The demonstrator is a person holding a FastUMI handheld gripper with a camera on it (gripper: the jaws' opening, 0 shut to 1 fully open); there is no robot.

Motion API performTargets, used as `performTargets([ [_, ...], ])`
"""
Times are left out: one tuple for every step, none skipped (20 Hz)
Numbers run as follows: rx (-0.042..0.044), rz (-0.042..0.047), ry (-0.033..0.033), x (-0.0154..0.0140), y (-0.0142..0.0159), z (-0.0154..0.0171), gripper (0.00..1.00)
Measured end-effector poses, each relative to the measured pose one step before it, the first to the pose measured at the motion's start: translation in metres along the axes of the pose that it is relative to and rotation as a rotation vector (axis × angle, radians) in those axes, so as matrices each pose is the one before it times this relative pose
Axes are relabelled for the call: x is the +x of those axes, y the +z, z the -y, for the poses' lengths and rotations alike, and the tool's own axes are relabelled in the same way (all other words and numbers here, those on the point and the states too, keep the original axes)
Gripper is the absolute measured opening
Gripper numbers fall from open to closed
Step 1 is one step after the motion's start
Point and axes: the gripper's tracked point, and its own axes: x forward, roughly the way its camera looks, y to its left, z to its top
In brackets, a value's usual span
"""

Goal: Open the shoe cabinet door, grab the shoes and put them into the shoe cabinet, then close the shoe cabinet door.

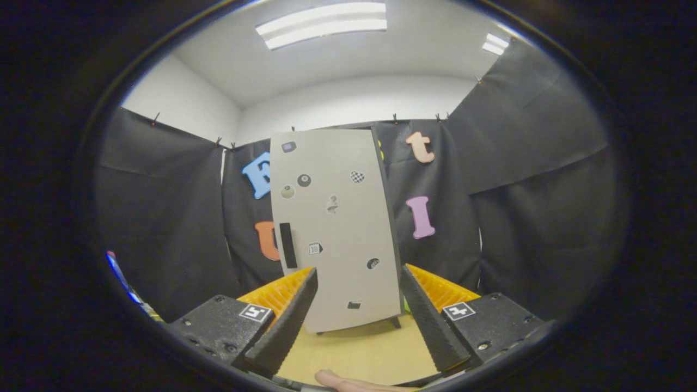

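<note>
A tall pale shoe cabinet (335,228) stands upright on the wooden table (359,351), just ahead of my fingers. Its door is shut, with a dark vertical handle (287,245) near the left edge and several small stickers across the front. My gripper (359,321) is open, and the lower part of the cabinet shows in the gap between the two fingers. Nothing is held. One fingertip (280,337) lies below the handle side of the door.
A person's fingertip (340,380) shows at the table's near edge, under the gripper. Black cloth walls close in behind the cabinet and on both sides. A thin blue and white object (122,280) sits far off to the left.
</note>
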Motion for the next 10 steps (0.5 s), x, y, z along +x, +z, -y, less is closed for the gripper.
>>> performTargets([
  [-0.01417, -0.00491, 0.01215, -0.00060, -0.00253, -0.00266, 0.99],
  [0.00009, -0.00763, 0.01246, -0.00049, -0.00383, -0.00234, 0.99],
  [0.00362, -0.00420, 0.01037, -0.00003, -0.00204, -0.00197, 0.99],
  [0.00064, -0.00333, 0.00408, 0.00069, -0.00114, -0.00095, 0.99],
  [-0.00786, 0.00039, 0.00067, -0.00048, -0.00005, -0.00003, 0.99],
  [-0.01571, 0.00135, -0.00472, 0.00025, -0.00007, 0.00097, 0.99],
  [-0.01459, 0.00032, -0.00495, 0.00036, -0.00200, 0.00103, 0.99],
  [-0.00706, 0.00178, -0.00291, 0.00081, -0.00128, 0.00020, 0.99],
  [-0.00709, -0.00504, 0.00458, 0.00184, -0.00309, -0.00166, 0.99],
  [0.00194, -0.00536, 0.00804, 0.00110, -0.00241, -0.00173, 0.99],
])
